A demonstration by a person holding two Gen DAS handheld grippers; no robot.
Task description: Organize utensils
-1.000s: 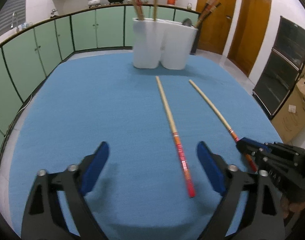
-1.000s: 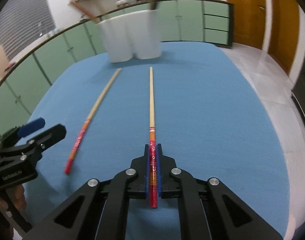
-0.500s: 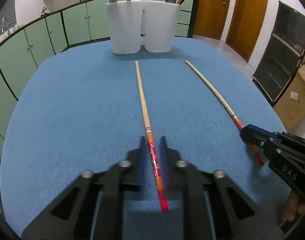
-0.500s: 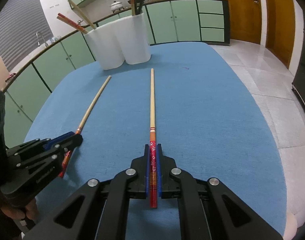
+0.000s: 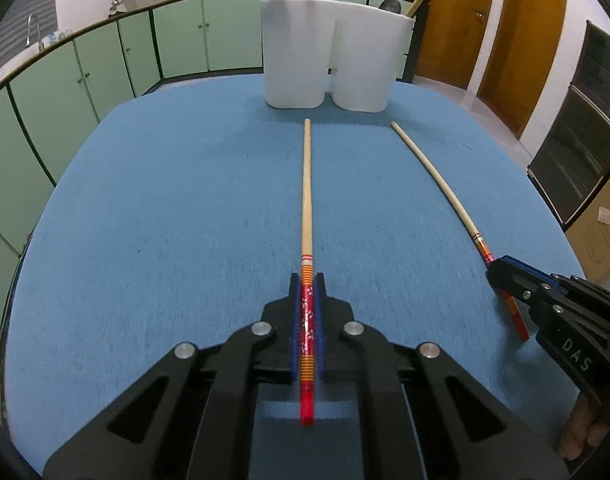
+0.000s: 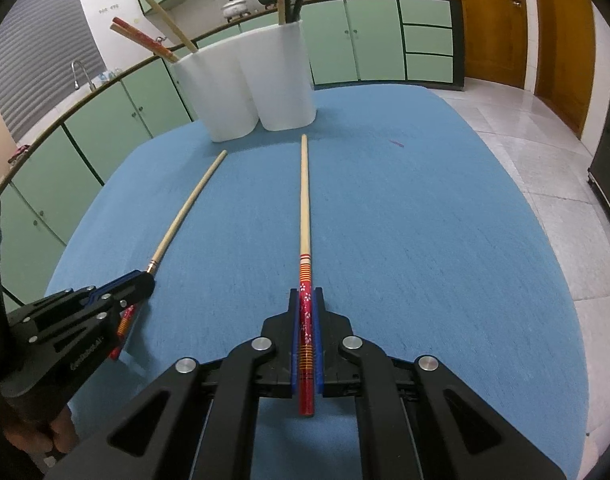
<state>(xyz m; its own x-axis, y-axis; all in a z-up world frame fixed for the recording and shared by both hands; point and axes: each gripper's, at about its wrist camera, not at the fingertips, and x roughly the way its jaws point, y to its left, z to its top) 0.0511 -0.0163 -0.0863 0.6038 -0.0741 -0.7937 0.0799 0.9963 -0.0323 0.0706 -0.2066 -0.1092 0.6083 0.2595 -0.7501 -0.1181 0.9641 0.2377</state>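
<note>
Two long wooden chopsticks with red patterned handles lie on the blue table. My left gripper (image 5: 307,312) is shut on the red handle of the left chopstick (image 5: 306,184). My right gripper (image 6: 306,320) is shut on the red handle of the right chopstick (image 6: 304,200). Each gripper shows in the other's view: the right gripper (image 5: 501,276) and its chopstick (image 5: 433,176), the left gripper (image 6: 139,284) and its chopstick (image 6: 189,204). Both chopsticks point at a white two-compartment holder (image 5: 329,52), which also shows in the right wrist view (image 6: 257,80), with several utensils standing in it.
The blue table (image 5: 165,200) has a rounded edge. Green cabinets (image 5: 105,68) curve behind it. Wooden doors (image 5: 505,28) and a dark oven (image 5: 577,140) stand at the right. A cardboard box (image 5: 601,232) sits on the floor.
My left gripper moved over the left chopstick and closed on its red handle. The right gripper stayed shut on its chopstick.
</note>
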